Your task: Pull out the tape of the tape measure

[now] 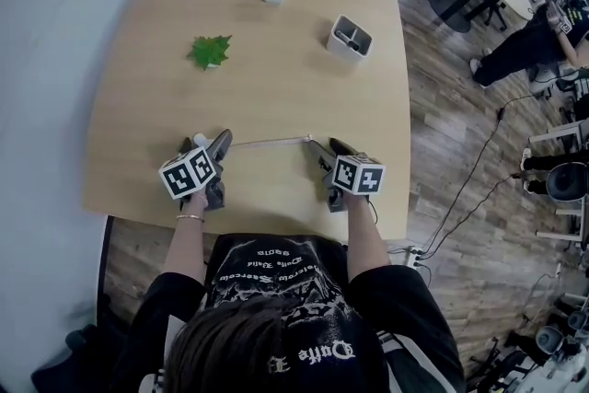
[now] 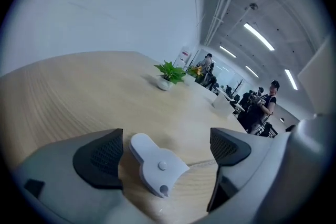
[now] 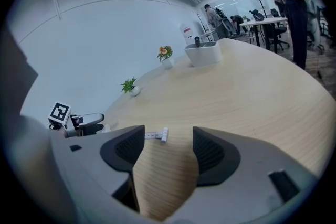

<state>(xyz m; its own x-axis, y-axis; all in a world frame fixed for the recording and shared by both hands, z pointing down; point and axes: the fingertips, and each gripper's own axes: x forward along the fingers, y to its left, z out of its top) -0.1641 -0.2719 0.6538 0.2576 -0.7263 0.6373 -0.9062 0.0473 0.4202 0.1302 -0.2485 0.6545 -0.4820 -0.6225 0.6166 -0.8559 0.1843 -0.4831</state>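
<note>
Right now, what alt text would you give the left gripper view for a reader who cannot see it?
The left gripper has its dark fingers wide apart around a small white plastic tape measure case lying ungripped on the light wooden table. Its thin tape runs off right, and a green potted plant stands farther back.

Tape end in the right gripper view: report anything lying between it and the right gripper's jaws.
Nothing visible does. The tape end lies on the bare table just off the tips of the right gripper, whose jaws stand open and empty; only wood grain shows between them.
</note>
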